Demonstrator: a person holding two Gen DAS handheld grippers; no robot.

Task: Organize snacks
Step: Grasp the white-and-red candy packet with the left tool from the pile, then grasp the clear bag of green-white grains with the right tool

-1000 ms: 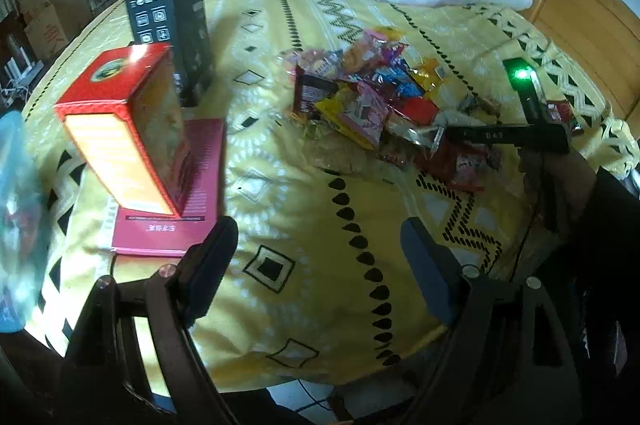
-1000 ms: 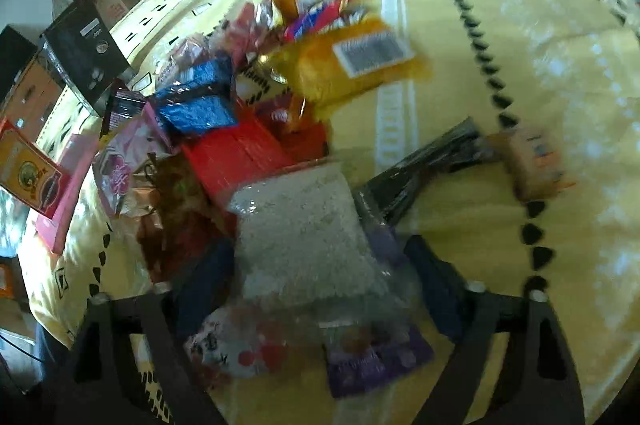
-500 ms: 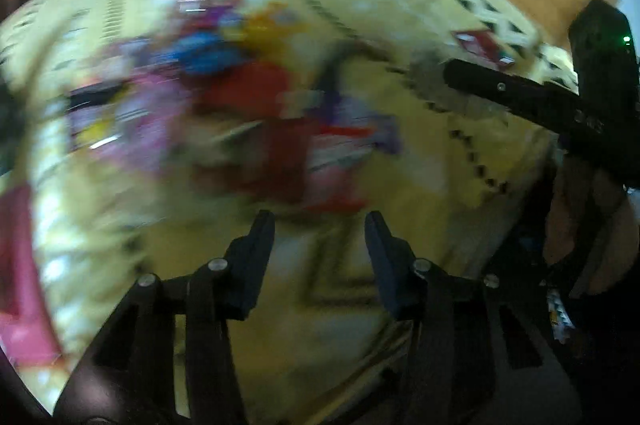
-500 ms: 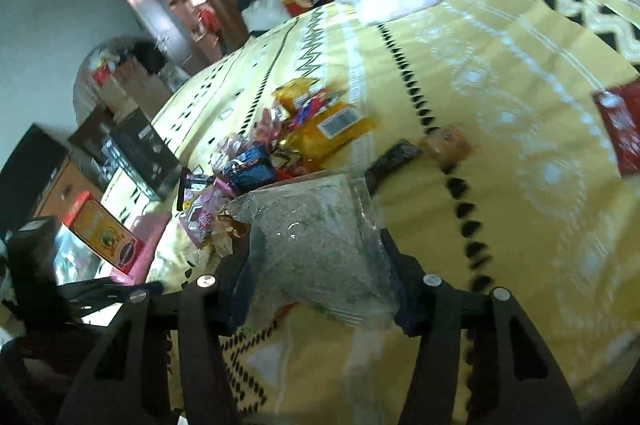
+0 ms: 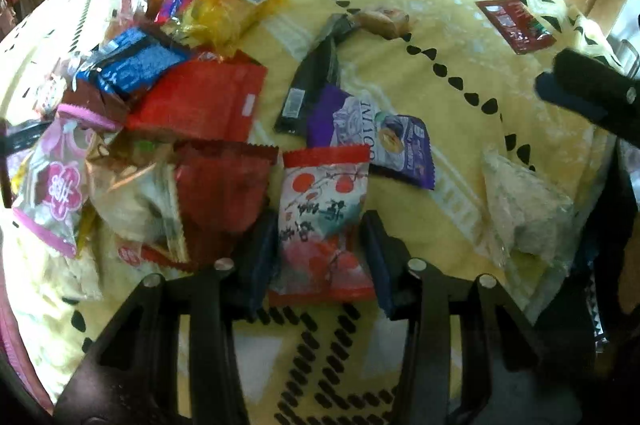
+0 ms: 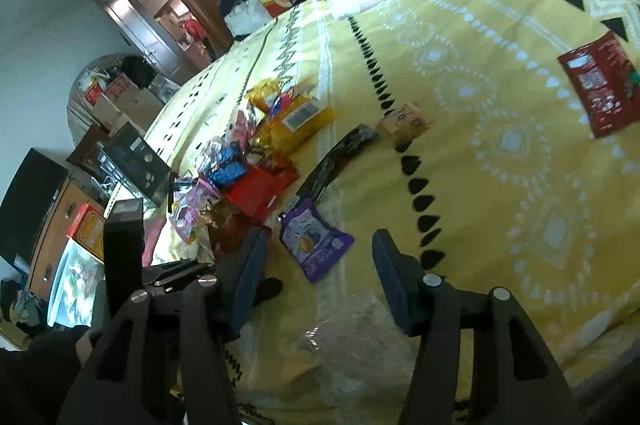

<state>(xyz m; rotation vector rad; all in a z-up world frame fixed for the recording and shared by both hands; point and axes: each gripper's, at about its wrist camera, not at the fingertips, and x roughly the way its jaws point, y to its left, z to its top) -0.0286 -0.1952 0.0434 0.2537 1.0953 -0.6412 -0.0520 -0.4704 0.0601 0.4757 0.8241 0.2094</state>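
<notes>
Left gripper (image 5: 318,221) is seen in its own view closed to a narrow gap on a white-and-red snack packet (image 5: 320,193), whose lower half is clamped between the two pads while its red top edge sticks out beyond the fingertips. Just ahead of the fingertips and slightly to their right a purple packet (image 5: 360,129) is laid on the yellow bed cover (image 5: 440,37), with a black bar wrapper (image 5: 308,89) touching it further on. To the left of the gripper the pile of snacks (image 5: 160,85) is heaped, a bright red packet (image 5: 200,101) on top. Far ahead to the right a dark red packet (image 5: 516,25) is set well apart from the rest. At the right edge a clear bag (image 5: 524,209) of pale contents is seen.

In the right wrist view the right gripper (image 6: 319,239) is partly closed, and the clear bag (image 6: 352,337) is held low between its fingers, blurred by closeness. The purple packet (image 6: 312,245) is seen just past the fingertips, the pile (image 6: 256,153) further ahead to the left, and the dark red packet (image 6: 600,81) far off to the right.
</notes>
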